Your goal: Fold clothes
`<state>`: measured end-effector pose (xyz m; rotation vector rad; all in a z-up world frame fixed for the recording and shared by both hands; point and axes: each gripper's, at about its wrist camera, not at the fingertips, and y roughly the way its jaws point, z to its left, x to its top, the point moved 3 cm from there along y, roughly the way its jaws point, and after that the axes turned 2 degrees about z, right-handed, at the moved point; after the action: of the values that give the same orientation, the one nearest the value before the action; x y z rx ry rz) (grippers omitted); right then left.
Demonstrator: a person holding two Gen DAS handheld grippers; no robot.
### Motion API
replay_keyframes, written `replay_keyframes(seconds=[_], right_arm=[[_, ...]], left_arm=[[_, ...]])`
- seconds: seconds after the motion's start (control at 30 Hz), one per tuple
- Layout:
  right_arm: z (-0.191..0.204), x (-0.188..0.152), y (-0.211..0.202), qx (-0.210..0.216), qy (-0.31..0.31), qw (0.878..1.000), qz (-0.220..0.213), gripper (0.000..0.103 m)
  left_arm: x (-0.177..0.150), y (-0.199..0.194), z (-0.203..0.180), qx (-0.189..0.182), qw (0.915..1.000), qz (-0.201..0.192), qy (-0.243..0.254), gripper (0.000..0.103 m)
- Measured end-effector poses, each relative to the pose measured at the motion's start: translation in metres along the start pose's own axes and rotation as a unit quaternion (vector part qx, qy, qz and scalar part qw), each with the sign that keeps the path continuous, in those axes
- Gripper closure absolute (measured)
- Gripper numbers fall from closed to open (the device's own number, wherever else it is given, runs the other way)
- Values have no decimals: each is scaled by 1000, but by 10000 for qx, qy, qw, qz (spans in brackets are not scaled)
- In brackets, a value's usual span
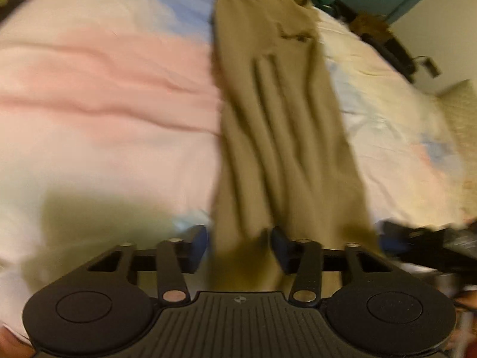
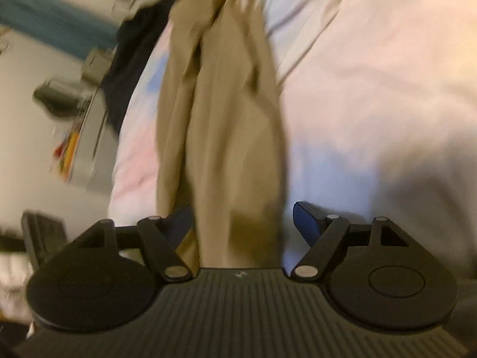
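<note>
Seemingly stretched for folding, a tan garment spans the pastel bed
Left gripper and right gripper each have cloth between parted fingers; actual grip unclear

Tan woven cloth garment: matt, soft, creased. Pastel pink-and-blue cotton-like bedsheet: matt, wrinkled. Left gripper and right gripper: matt black ribbed plastic, bright metal pivot pins, blue finger pads.

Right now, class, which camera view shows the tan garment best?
The left wrist view: the tan garment stretches away over the pink bedsheet, with its folds and far end visible. The right wrist view shows the garment bunched and blurrier, running out of frame at the top.
</note>
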<state>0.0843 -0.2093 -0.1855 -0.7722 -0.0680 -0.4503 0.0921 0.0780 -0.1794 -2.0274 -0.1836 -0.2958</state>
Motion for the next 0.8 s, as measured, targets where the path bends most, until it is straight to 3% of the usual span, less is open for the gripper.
replay_keyframes(seconds=[0.07,0.2,0.23,0.3,0.4,0.43,0.53,0.7,0.73,0.77,0.8], right_arm=[[4,-5,6,8,-95,9998,199,37],[9,-11,13,-102,-241,9989,397,44],[10,-12,13,-111,-269,9987,429,51],[14,-16,12,-214,-428,9978,461,56],[18,-20,12,-238,-541,9970,506,56],[18,-21,13,-239,-563,9968,523,56],[20,-24,13,-318,-751,9950,568,56],[24,-39,12,-499,-1022,9910,710,59],[26,-43,10,-606,-1119,9897,648,77],[29,-46,8,-712,-1212,9883,584,85],[28,-46,4,-721,-1174,9893,488,86]], left_arm=[[-5,-1,-1,-184,9998,108,-31,76],[-15,2,-4,-369,9984,427,-89,76],[-16,4,-4,-334,9980,522,-92,74],[-16,11,-3,-282,9972,677,-152,60],[-15,12,-4,-270,9972,691,-133,59],[-15,11,-5,-275,9974,660,-96,61],[-17,6,-6,-273,9985,472,-41,92],[-19,-16,-9,-504,9987,-39,40,98],[-21,-22,-10,-582,9982,-160,46,98],[-22,-27,-8,-671,9974,-246,31,99],[-24,-33,-6,-751,9967,-298,-10,99]])
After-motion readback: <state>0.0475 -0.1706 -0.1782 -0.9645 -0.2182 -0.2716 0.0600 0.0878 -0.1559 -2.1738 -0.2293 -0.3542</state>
